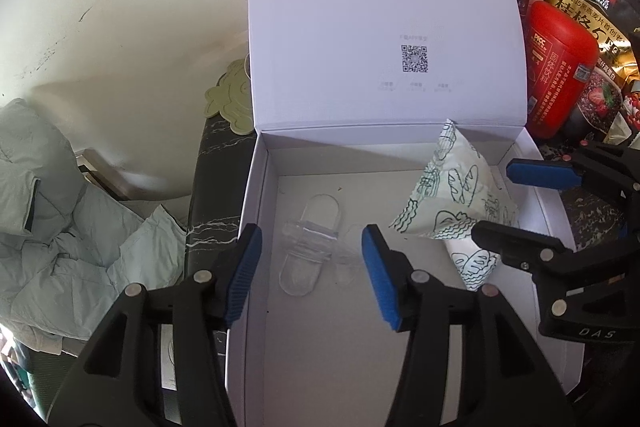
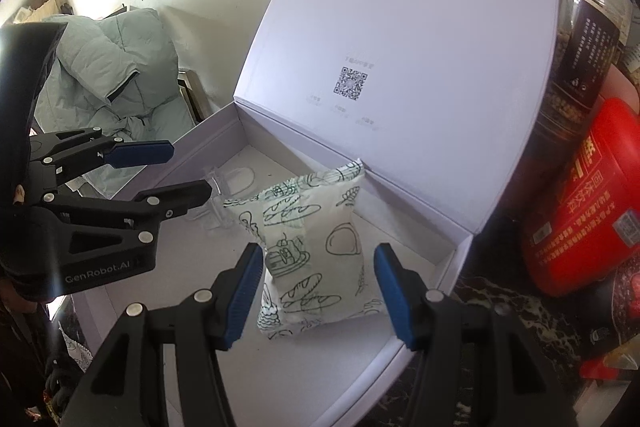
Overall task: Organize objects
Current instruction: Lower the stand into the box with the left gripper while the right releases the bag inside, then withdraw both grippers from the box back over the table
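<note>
White box open, packet inside at right, clear clip left. Both tools spread, empty: left tool, right tool. Best withdrawn straight, clear of lid.

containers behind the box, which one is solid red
The red canister right of the raised white box lid. The jar beside it is clear plastic with a dark label, and the Quaker bag is black and gold.

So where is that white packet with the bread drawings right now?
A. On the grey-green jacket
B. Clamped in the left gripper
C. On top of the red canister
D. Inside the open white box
D: the white packet with green bread drawings lies inside the open white cardboard box, with both grippers open.
</note>
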A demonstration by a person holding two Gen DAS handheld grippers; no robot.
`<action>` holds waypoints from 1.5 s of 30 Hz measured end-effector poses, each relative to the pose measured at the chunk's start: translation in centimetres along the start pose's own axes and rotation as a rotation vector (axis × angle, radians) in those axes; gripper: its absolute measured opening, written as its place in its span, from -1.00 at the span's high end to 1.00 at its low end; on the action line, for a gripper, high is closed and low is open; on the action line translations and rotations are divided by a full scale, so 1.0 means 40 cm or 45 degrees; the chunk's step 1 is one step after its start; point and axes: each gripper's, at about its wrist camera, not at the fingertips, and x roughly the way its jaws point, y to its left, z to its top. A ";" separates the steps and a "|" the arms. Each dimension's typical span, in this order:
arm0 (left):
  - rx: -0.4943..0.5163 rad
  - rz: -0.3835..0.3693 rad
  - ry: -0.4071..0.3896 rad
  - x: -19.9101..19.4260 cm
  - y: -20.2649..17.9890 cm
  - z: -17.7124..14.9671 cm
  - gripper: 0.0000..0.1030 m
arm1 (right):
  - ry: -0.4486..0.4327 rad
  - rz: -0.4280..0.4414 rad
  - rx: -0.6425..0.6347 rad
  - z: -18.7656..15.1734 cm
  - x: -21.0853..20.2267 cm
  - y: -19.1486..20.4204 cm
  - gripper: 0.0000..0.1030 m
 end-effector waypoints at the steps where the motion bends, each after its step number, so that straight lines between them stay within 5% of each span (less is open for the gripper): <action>1: -0.003 0.000 -0.002 -0.005 0.001 0.001 0.02 | -0.002 0.002 0.003 -0.001 -0.006 -0.001 -0.14; 16: 0.034 0.052 -0.063 -0.144 -0.039 -0.002 0.01 | -0.094 -0.020 0.010 -0.003 -0.160 0.014 -0.14; 45: 0.003 0.103 -0.231 -0.459 -0.096 -0.072 -0.32 | -0.263 -0.098 -0.043 -0.071 -0.484 0.108 -0.25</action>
